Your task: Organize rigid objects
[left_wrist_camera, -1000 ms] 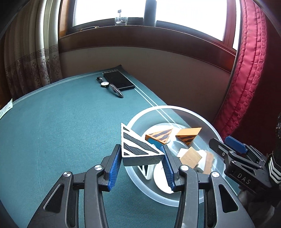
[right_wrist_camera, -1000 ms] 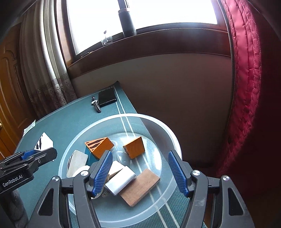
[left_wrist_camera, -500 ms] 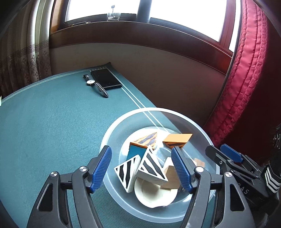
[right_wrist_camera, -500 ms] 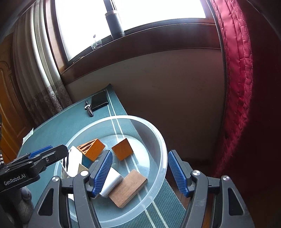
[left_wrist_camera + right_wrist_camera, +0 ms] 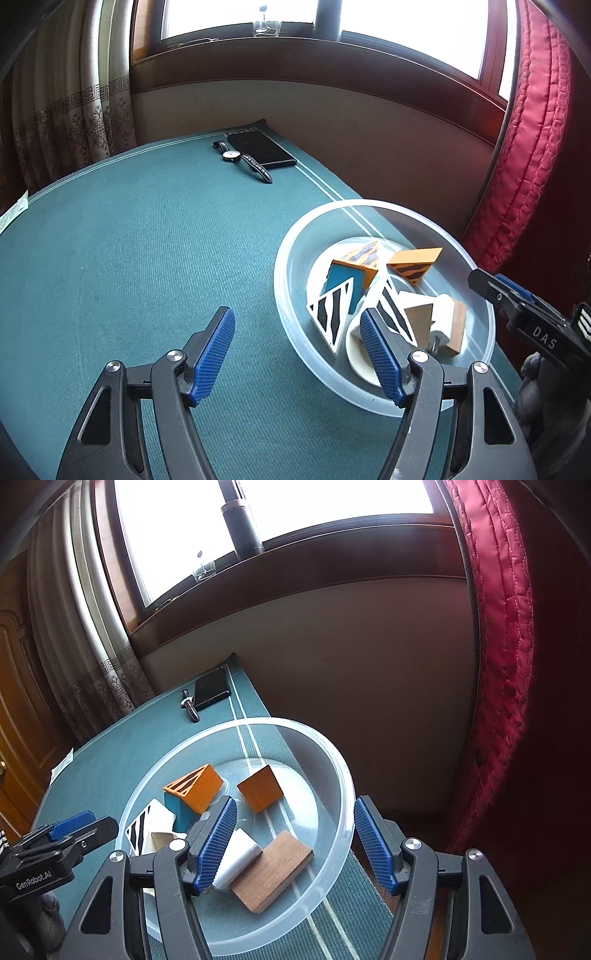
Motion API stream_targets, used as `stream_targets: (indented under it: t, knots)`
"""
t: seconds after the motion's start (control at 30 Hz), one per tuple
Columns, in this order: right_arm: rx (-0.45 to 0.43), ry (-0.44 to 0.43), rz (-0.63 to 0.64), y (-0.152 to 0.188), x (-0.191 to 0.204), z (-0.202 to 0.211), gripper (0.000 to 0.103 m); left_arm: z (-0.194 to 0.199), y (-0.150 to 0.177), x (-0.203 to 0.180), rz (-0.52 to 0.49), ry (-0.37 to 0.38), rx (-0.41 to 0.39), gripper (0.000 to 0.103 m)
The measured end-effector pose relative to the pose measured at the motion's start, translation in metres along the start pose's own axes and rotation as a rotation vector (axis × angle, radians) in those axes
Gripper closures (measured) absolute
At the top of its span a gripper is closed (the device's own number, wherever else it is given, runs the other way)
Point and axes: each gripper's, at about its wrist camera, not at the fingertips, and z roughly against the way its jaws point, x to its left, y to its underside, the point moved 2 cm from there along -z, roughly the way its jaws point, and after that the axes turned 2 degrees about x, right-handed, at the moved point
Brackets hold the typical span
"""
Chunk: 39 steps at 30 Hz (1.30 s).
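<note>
A clear round bowl (image 5: 291, 236) (image 5: 343, 775) sits at the table's right edge and holds several wooden blocks. Among them are two white black-striped wedges (image 5: 332, 310) (image 5: 393, 310), orange striped wedges (image 5: 415, 264) (image 5: 195, 786), an orange block (image 5: 260, 788), a white block (image 5: 236, 856) and a brown slab (image 5: 273, 864). My left gripper (image 5: 297, 354) is open and empty, just left of the bowl over the green cloth. My right gripper (image 5: 291, 843) is open and empty, straddling the bowl's near right rim.
A black phone (image 5: 260, 147) (image 5: 212, 688) and a wristwatch (image 5: 243, 160) lie at the table's far edge. A red curtain (image 5: 524, 147) hangs right of the table, a patterned curtain (image 5: 70, 110) to the left. A dark flask (image 5: 242, 520) stands on the windowsill.
My left gripper opened and let the striped wedge fall into the bowl, then drew back to the left. My right gripper stayed open near the bowl's rim.
</note>
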Motion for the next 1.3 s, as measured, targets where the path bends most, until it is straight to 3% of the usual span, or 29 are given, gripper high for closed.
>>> stream_targets:
  t: [0.37, 0.8, 1.3]
  knots:
    - [0.001, -0.002, -0.004, 0.003, -0.001, 0.001, 0.034, -0.019, 0.003, -0.031, -0.121, -0.048, 0.001, 0.032]
    - [0.016, -0.004, -0.021, 0.003, -0.007, -0.003, 0.034, -0.048, -0.034, -0.044, -0.127, -0.056, -0.003, 0.032]
    - [0.03, -0.002, 0.012, 0.009, 0.002, 0.003, 0.03, -0.03, -0.026, -0.024, -0.072, -0.068, -0.004, 0.032]
